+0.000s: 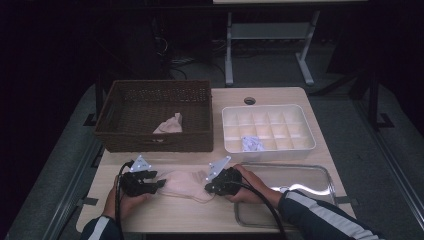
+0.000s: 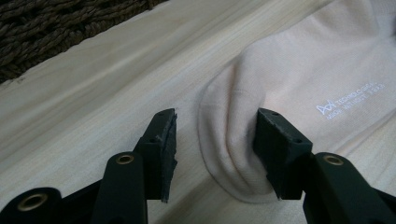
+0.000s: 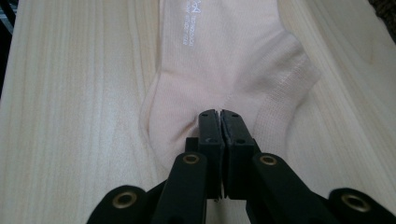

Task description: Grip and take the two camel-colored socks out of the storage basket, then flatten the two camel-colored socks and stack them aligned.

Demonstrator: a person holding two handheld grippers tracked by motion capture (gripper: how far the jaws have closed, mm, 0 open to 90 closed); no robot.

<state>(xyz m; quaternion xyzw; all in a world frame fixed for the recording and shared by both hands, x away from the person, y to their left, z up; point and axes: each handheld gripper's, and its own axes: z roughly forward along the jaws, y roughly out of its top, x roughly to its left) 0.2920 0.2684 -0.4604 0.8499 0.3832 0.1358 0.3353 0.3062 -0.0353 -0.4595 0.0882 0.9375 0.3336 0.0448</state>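
High view: pale pink cotton sock [image 1: 184, 184] flat on the light wooden table [image 1: 165, 215] near its front edge, long axis running along that edge, between the left gripper [image 1: 159, 183] and the right gripper [image 1: 208, 187]. Right gripper view: jaws closed on a pinch of the sock's fabric at that end, cloth puckered at the pads. Left gripper view: jaws standing partly apart astride the rounded end of the sock, one pad [image 2: 275, 140] resting on the fabric, the other [image 2: 164, 140] on bare wood just beside it; no grip there yet. Likely next: closing the left jaws. Beyond, toward the far edge: a dark brown wicker basket [image 1: 155, 140] and a white compartment tray [image 1: 270, 150].
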